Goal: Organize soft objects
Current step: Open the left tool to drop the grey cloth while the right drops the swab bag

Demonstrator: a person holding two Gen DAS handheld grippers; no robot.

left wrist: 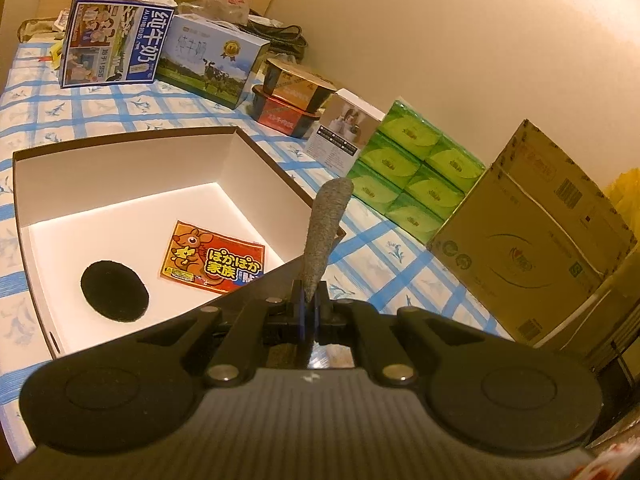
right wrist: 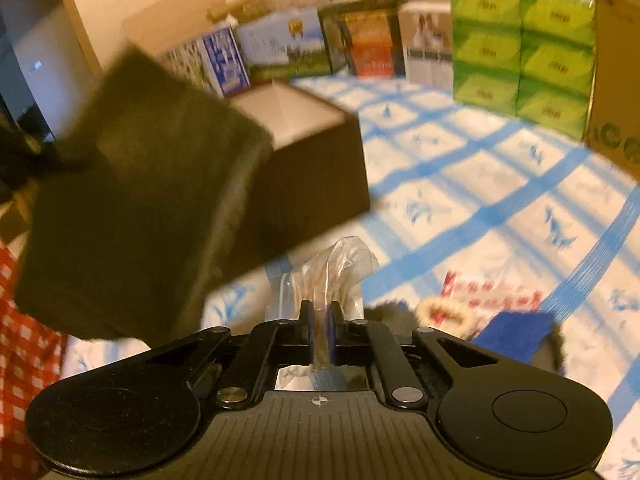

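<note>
My left gripper [left wrist: 307, 304] is shut on a grey felt pad [left wrist: 326, 232] that stands up edge-on, held over the right front rim of the open white-lined box [left wrist: 120, 172]. In the box lie a black oval pad [left wrist: 115, 291] and an orange heat-pack packet [left wrist: 214, 258]. My right gripper [right wrist: 319, 320] is shut on a clear plastic bag [right wrist: 340, 268] above the blue-checked cloth [right wrist: 480, 184]. The box [right wrist: 320, 160] shows in the right wrist view as dark brown. A large dark blurred object [right wrist: 132, 200] fills the left of that view; I cannot tell what it is.
Milk cartons [left wrist: 112, 44], stacked bowls [left wrist: 294, 96], a white box [left wrist: 344, 132], green tissue packs [left wrist: 416, 168] and a cardboard carton [left wrist: 532, 240] line the wall. A blue cloth [right wrist: 516, 332], a furry item [right wrist: 440, 312] and a red packet [right wrist: 492, 292] lie near my right gripper.
</note>
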